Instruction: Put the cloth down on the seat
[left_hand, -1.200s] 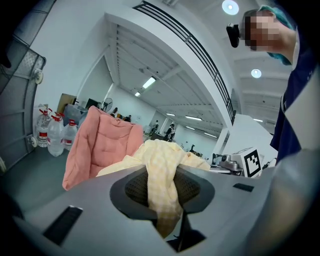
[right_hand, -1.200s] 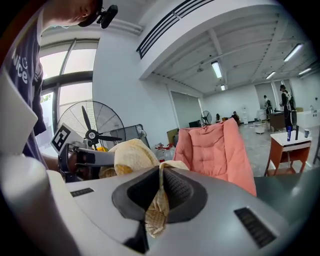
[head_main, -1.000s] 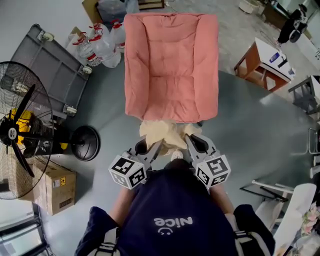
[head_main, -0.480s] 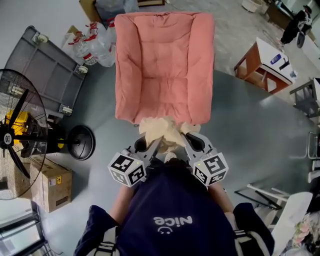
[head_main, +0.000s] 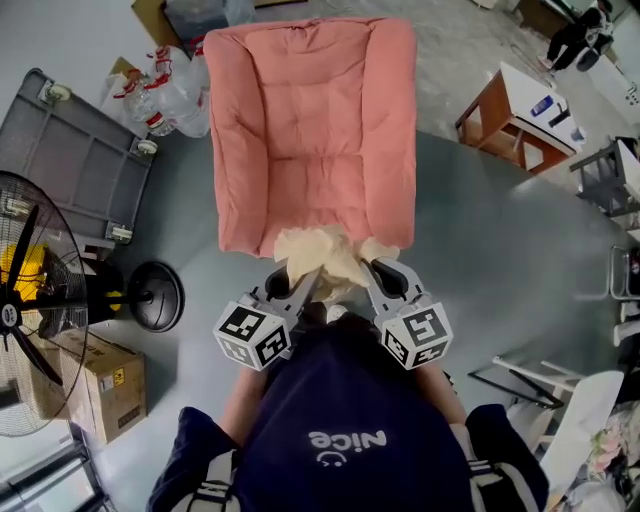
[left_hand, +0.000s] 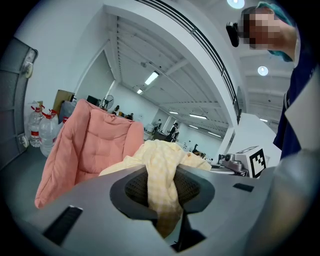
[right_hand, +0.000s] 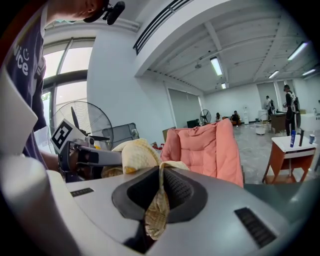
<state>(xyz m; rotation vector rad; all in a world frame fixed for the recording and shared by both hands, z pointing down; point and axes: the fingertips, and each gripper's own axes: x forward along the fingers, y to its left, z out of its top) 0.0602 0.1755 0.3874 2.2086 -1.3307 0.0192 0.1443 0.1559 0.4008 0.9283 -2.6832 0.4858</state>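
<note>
The left gripper (head_main: 303, 275) was clamped on one bunched end of the cloth (head_main: 320, 255), with a thick fold caught between its partly closed jaws. The right gripper (head_main: 366, 268) was nearly shut on a thin strip of the other end. The one cloth hung between the two grippers, its far part over the front edge of the seat (head_main: 310, 140), not yet laid down. A second earlier it had hung short of that edge, over the floor (head_main: 500, 230). Both grippers had since come forward with their grips unchanged. The one box (head_main: 100, 385) at the left stood closed, its contents unseen. One fan (head_main: 30, 300) stood beside it. A cluster of bottles (head_main: 165, 85) lay by the seat's far left corner, too bunched to count.
</note>
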